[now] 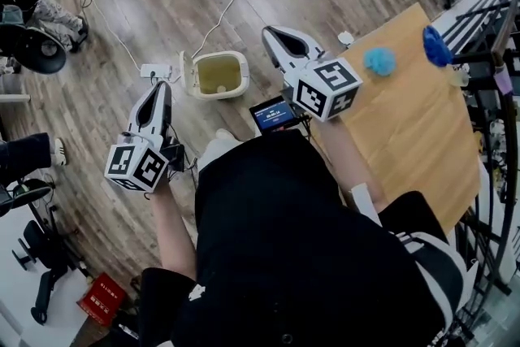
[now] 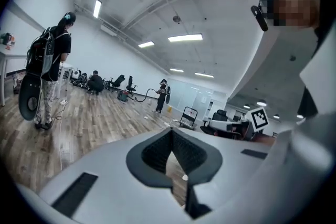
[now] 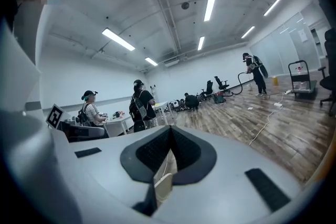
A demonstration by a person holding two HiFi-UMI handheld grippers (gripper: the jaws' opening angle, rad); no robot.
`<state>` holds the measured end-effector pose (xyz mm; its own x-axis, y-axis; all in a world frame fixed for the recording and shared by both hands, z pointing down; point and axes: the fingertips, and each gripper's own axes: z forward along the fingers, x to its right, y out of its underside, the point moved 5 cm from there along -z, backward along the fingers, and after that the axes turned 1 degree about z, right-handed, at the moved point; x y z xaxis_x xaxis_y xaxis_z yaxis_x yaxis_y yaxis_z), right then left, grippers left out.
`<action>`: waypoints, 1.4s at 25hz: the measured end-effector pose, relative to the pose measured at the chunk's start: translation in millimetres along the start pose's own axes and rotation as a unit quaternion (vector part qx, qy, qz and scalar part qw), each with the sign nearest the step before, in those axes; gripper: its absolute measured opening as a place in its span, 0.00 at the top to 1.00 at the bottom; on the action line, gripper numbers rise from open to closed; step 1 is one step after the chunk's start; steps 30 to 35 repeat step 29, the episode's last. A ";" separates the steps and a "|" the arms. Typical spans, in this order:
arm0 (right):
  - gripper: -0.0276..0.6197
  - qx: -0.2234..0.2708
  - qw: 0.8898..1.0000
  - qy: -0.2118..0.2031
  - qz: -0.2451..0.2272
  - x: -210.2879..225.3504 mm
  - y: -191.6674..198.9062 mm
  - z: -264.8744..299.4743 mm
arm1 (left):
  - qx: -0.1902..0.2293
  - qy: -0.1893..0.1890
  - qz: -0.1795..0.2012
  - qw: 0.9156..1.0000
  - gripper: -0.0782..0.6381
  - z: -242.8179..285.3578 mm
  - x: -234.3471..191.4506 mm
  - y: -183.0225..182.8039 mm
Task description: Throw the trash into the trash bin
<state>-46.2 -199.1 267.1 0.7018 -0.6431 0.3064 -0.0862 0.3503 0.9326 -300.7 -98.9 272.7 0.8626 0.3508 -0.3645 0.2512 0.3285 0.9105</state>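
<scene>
Now | left tongs [image 1: 161, 88] closed, empty | right tongs [image 1: 273, 35] closed, empty

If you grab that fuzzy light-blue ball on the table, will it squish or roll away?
The ball looks fuzzy, so it's probably soft and squashy. It's roundish, so a push might roll it across the table, though fuzz would likely slow it.

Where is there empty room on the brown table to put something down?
The brown flat table top is bare across its near half, from the light blue fluffy ball down to the person's right arm. The far corner is crowded: that ball, a dark blue rounded object and dark racks along the right edge.
</scene>
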 end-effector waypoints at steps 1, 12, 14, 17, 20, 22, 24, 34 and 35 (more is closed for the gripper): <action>0.96 0.008 1.000 -0.002 -0.004 -0.8 -2.8 -4.6 | 0.009 0.003 0.000 1.000 0.88 -1.3 3.3 -4.3; 0.96 0.025 0.999 -0.024 -0.033 -6.0 -10.6 -14.6 | 0.020 0.037 0.018 0.999 0.88 17.6 33.6 -8.7; 0.96 0.022 0.999 -0.024 -0.034 -5.2 -9.6 -13.8 | 0.020 0.042 0.017 0.999 0.88 20.5 35.4 -7.2; 0.96 0.021 0.999 -0.023 -0.034 -2.9 -9.9 -11.3 | 0.021 0.046 0.011 0.999 0.88 25.9 36.1 -7.1; 0.96 0.024 0.999 -0.024 -0.036 -0.4 -13.0 -12.3 | 0.016 0.052 0.011 0.998 0.88 32.1 39.8 -5.2; 0.96 0.029 0.999 -0.023 -0.036 3.1 -15.3 -12.8 | 0.011 0.055 0.014 0.998 0.88 36.7 42.2 -3.5; 0.96 0.031 0.999 -0.021 -0.034 5.6 -15.5 -12.5 | 0.008 0.057 0.016 0.998 0.88 39.1 43.0 -2.5; 0.96 0.025 0.999 -0.018 -0.028 7.9 -14.8 -8.6 | 0.006 0.058 0.013 0.998 0.88 43.3 39.2 -5.4; 0.96 0.025 0.999 -0.018 -0.028 7.9 -14.8 -8.6 | 0.006 0.058 0.013 0.998 0.88 43.3 39.2 -5.4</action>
